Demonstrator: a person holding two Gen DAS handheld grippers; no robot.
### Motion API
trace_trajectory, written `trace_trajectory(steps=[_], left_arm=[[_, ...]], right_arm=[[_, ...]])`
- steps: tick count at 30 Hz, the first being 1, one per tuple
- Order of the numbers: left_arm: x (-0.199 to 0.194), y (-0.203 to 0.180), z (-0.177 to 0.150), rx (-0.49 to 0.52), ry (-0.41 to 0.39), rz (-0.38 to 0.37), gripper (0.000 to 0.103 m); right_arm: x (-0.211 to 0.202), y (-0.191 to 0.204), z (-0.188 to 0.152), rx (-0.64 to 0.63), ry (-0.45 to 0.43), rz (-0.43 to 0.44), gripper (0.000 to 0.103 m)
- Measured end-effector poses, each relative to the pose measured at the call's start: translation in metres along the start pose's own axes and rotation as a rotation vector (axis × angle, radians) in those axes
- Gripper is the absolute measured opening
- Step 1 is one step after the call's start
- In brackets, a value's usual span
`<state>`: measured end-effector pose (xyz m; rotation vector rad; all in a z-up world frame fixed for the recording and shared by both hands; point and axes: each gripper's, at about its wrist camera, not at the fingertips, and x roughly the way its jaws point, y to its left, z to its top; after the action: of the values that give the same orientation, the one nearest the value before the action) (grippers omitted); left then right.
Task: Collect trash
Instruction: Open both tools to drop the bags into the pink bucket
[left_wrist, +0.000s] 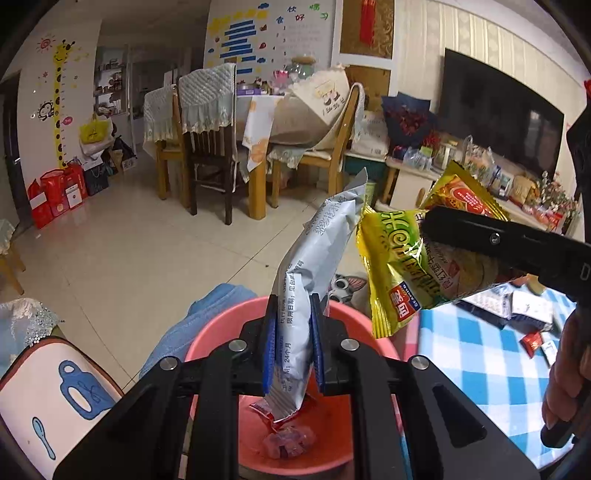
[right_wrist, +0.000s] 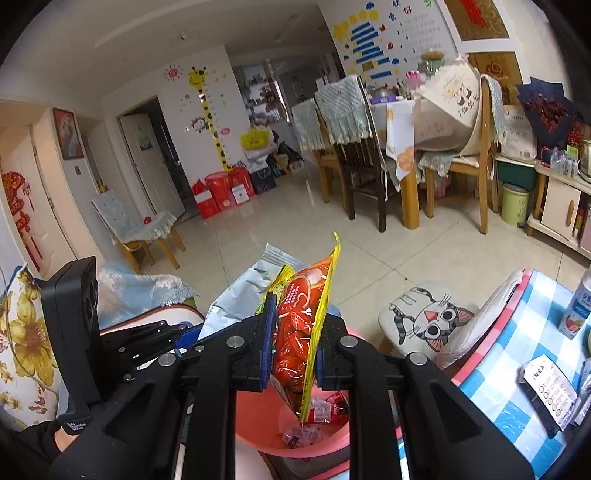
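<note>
My left gripper (left_wrist: 293, 347) is shut on a silver-grey snack wrapper (left_wrist: 314, 258), held upright over a pink basin (left_wrist: 214, 332) that holds small red and clear wrappers (left_wrist: 284, 435). My right gripper (right_wrist: 293, 339) is shut on a yellow and red snack bag (right_wrist: 306, 317), also above the pink basin (right_wrist: 258, 435). In the left wrist view the right gripper (left_wrist: 480, 240) comes in from the right with the yellow bag (left_wrist: 402, 266). In the right wrist view the left gripper (right_wrist: 122, 343) and the silver wrapper (right_wrist: 243, 291) sit at the left.
A blue-and-white checked tablecloth (left_wrist: 480, 350) at the right carries more packets (left_wrist: 524, 306). A cat cushion (right_wrist: 428, 321) lies beside the basin. Dining chairs and table (left_wrist: 221, 140) stand across the tiled floor. A sofa cushion (left_wrist: 48, 387) is at the left.
</note>
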<state>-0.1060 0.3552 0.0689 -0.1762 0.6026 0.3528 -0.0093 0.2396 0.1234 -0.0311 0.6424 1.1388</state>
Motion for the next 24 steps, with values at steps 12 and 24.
trace_trajectory(steps=[12,24], left_arm=[[0.033,0.004,-0.014,0.032,0.045,0.095,0.045],[0.023,-0.005,-0.013,0.046,0.016,0.110,0.073]], right_arm=[[0.035,-0.017,-0.013,0.043,0.049,0.007,0.021],[0.012,-0.029,-0.020,0.035,0.015,-0.045,0.035]])
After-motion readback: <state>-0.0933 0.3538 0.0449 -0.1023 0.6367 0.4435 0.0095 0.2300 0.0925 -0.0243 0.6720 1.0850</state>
